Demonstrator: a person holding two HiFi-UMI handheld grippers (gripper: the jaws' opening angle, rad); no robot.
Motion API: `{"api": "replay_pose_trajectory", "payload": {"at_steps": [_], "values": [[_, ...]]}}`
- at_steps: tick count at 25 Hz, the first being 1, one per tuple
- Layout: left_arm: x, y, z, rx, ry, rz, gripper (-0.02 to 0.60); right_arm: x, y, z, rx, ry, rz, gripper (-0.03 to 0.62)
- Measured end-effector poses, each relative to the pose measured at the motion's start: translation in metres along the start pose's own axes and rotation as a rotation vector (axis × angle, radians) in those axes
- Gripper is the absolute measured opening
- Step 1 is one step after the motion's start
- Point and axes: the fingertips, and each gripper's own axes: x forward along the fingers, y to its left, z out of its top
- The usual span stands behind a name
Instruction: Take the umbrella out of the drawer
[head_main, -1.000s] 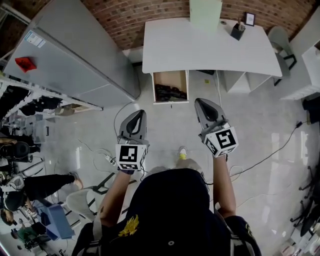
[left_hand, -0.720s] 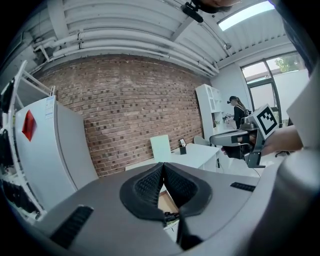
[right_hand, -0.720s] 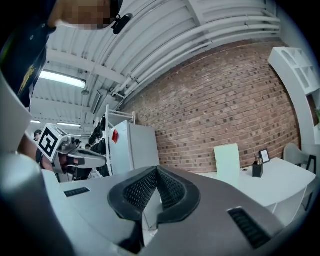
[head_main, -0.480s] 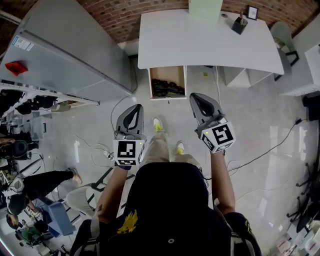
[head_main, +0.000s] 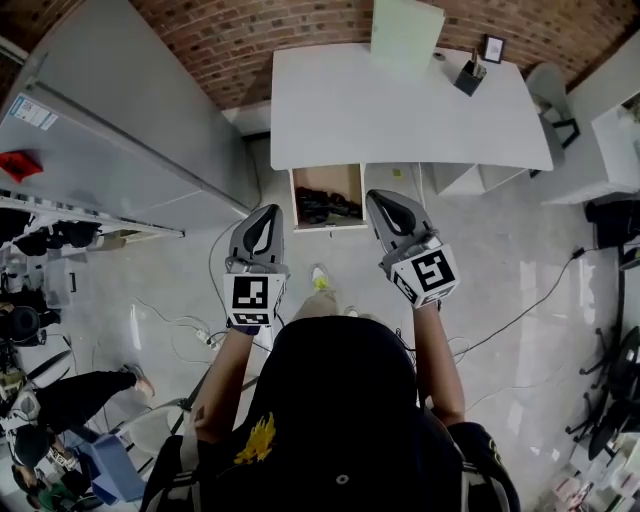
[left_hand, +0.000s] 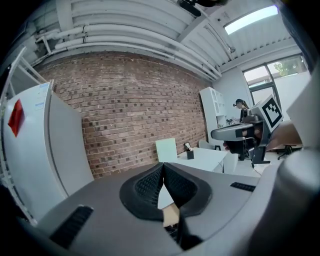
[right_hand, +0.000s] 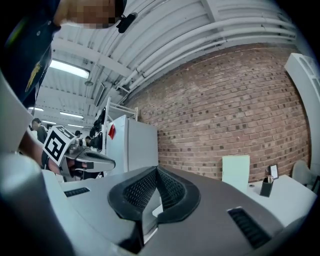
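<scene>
Head view: the open drawer (head_main: 330, 177) under the white desk (head_main: 400, 110) held a dark umbrella (head_main: 325, 207) lying crosswise (its outline was unclear). It lay ahead of and between both grippers, the right gripper (head_main: 378, 198) nearer than the left gripper (head_main: 266, 213). Both pairs of jaws were closed on nothing.

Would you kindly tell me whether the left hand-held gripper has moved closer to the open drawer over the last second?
Yes. The left hand-held gripper has advanced toward the open drawer; its tip is now beside the drawer front.
</scene>
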Motion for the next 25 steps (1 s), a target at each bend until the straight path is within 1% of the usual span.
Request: {"api": "replay_pose_trajectory", "payload": {"at_steps": [4, 6, 11, 14, 17, 21, 23, 25], "values": [[0.018, 0.036, -0.007, -0.031, -0.018, -0.01, 0.018, 0.042, 0.004, 0.02, -0.089, 0.003, 0.0, 0.026], [0.028, 0.054, -0.011, -0.045, -0.024, -0.009, 0.018, 0.06, 0.003, 0.025, -0.107, 0.008, -0.005, 0.026], [0.045, 0.096, -0.024, -0.084, -0.032, -0.026, 0.018, 0.101, -0.002, 0.014, -0.123, 0.076, -0.047, 0.026], [0.053, 0.118, -0.037, -0.117, -0.03, -0.028, 0.018, 0.125, 0.003, 0.009, -0.165, 0.13, -0.04, 0.026], [0.062, 0.13, -0.048, -0.137, -0.019, -0.037, 0.018, 0.141, 0.011, 0.005, -0.207, 0.171, -0.016, 0.026], [0.067, 0.131, -0.057, -0.169, -0.005, -0.025, 0.018, 0.149, 0.01, -0.005, -0.219, 0.204, 0.004, 0.034], [0.069, 0.13, -0.067, -0.184, 0.025, -0.013, 0.018, 0.155, 0.013, -0.011, -0.231, 0.19, 0.037, 0.048], [0.071, 0.126, -0.077, -0.198, 0.058, -0.004, 0.018, 0.157, 0.013, -0.025, -0.221, 0.214, 0.057, 0.048]]}}
